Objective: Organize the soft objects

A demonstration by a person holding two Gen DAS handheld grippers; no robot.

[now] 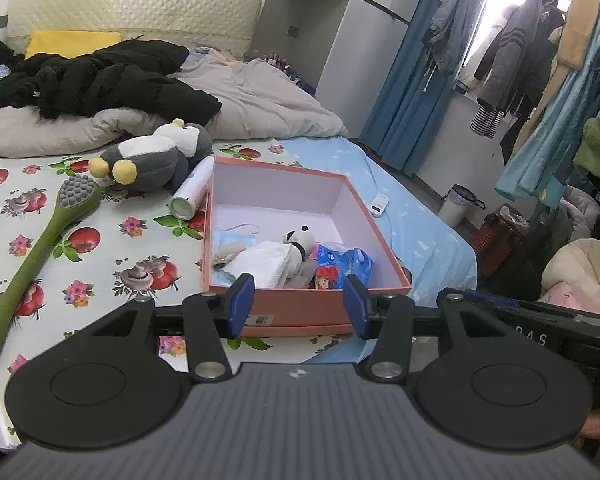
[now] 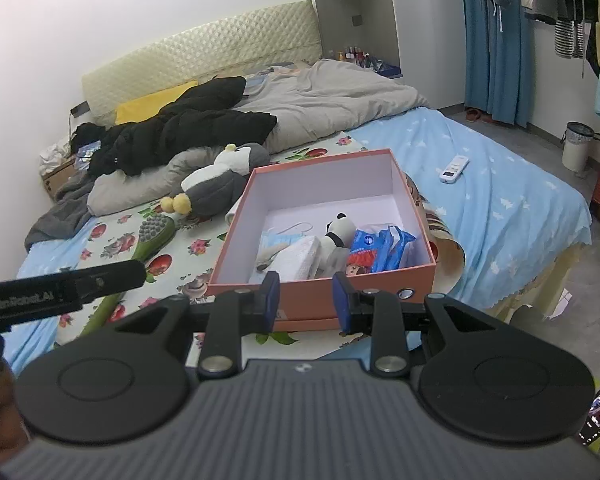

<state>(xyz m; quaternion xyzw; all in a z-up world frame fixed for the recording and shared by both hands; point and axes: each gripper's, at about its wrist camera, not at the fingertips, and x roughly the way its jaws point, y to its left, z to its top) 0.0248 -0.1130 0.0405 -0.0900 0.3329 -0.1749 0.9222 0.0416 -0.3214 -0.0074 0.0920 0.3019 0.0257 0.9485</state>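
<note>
An open pink box (image 1: 380,236) (image 2: 236,232) sits on the bed. Inside lie a small panda plush (image 1: 302,246) (image 2: 336,240), a white folded cloth (image 1: 260,262) (image 2: 296,258), a blue face mask (image 1: 230,236) (image 2: 272,240) and blue wipe packs (image 1: 340,266) (image 2: 380,250). A grey and white penguin plush (image 1: 156,156) (image 2: 220,180) lies on the bed left of the box. My left gripper (image 1: 298,306) is open and empty, just short of the box's near wall. My right gripper (image 2: 304,300) is open and empty at the same wall.
A green massage brush (image 1: 40,248) (image 2: 152,236) and a white cylinder (image 1: 194,190) lie left of the box. A remote (image 1: 380,204) (image 2: 454,168) lies to the right. A grey duvet (image 1: 260,96) and black coat (image 1: 100,76) fill the far bed. A bin (image 2: 576,146) stands on the floor.
</note>
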